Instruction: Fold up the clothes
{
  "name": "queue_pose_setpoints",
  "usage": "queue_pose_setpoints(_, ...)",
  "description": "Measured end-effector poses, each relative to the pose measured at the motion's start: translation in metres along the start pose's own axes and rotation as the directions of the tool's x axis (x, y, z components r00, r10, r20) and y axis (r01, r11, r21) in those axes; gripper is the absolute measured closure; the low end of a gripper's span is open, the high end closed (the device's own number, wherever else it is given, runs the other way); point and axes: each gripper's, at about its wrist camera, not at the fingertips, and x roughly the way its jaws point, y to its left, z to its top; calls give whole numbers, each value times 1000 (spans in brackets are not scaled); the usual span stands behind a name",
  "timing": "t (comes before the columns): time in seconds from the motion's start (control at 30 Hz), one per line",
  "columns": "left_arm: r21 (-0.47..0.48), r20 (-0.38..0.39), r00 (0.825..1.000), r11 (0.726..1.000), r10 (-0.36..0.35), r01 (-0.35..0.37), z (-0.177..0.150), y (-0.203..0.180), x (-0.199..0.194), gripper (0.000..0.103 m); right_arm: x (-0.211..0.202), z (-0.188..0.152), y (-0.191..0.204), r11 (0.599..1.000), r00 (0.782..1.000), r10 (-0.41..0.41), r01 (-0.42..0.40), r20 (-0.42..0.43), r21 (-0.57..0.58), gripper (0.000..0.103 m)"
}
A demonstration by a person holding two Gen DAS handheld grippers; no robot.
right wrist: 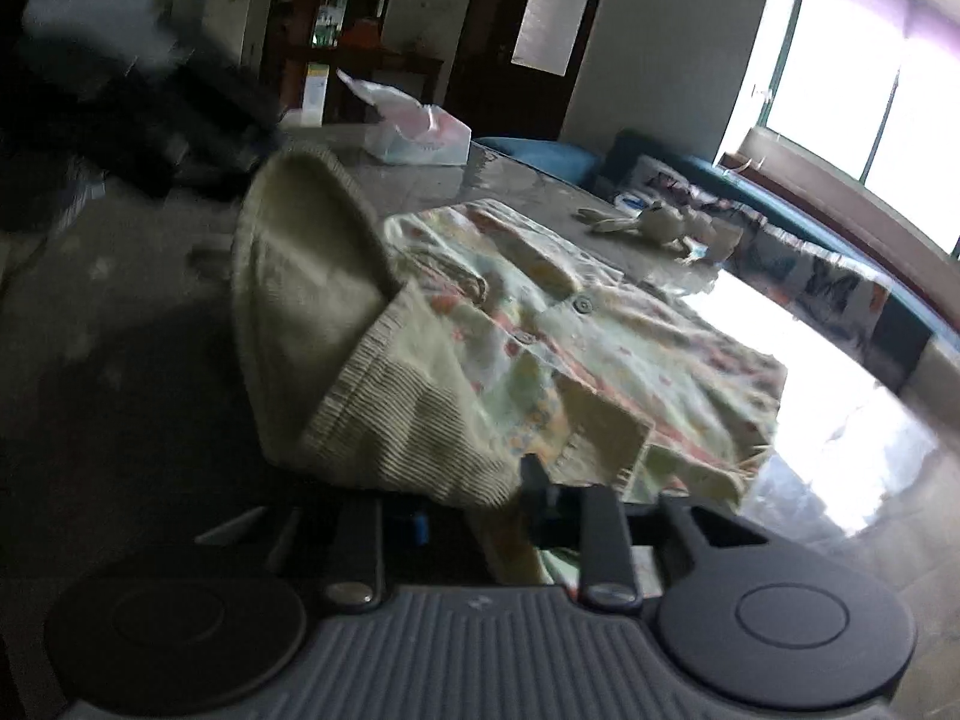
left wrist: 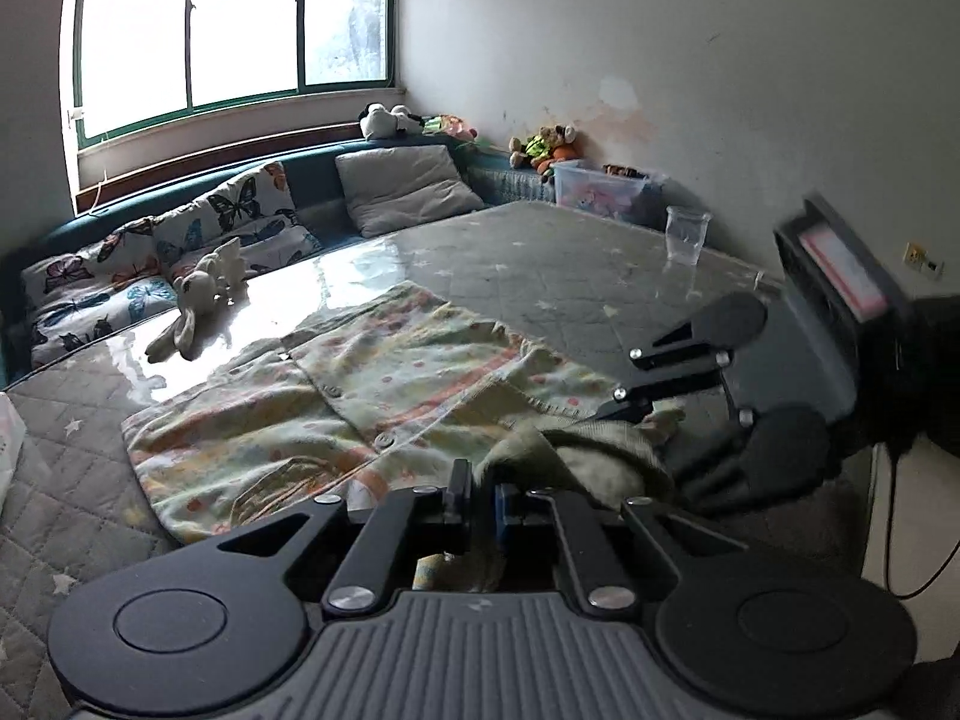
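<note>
Now the left tool (left wrist: 480, 501) is pinching the near edge of the jacket (left wrist: 336, 384), its jaws pressed almost together with a bunched fold of ribbed olive cuff rising between them. Just beside it, the right tool (right wrist: 480, 510) is clamping down on the same near edge; in its own view the ribbed hem and the pale lining are draping over the jaws, though motion blur is making the exact contact hard to read. From the left view the right tool (left wrist: 636, 402) is reaching in from the side, its tips buried in the cloth.

Beyond both tools, the flowered jacket is lying spread on the glossy counter (left wrist: 540, 264), buttons up, with one sleeve (right wrist: 300, 276) standing up in a loop on the far left of the right view.

To do this fold well, I judge that both tools should be lifting together and keeping level, so the edge is travelling as one straight line rather than sagging in the middle. Keeping the cloth lightly taut between them should be helping the crease land square. The stuffed rabbit (left wrist: 198, 306) and the plastic cup (left wrist: 687, 234) are sitting well apart from the jacket, so neither is threatening the fold.
</note>
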Motion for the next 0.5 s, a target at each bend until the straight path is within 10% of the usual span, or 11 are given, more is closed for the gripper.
queue_pose_setpoints(0.33,140,9,993,983,120,-120,-35,-26,-13,47,-7,27,-32,977,998,59,-56,-10,207,91)
queue_pose_setpoints(0.5,269,5,972,936,233,-226,-52,-39,-2,44,-5,36,-34,971,999,48,-42,-20,236,91)
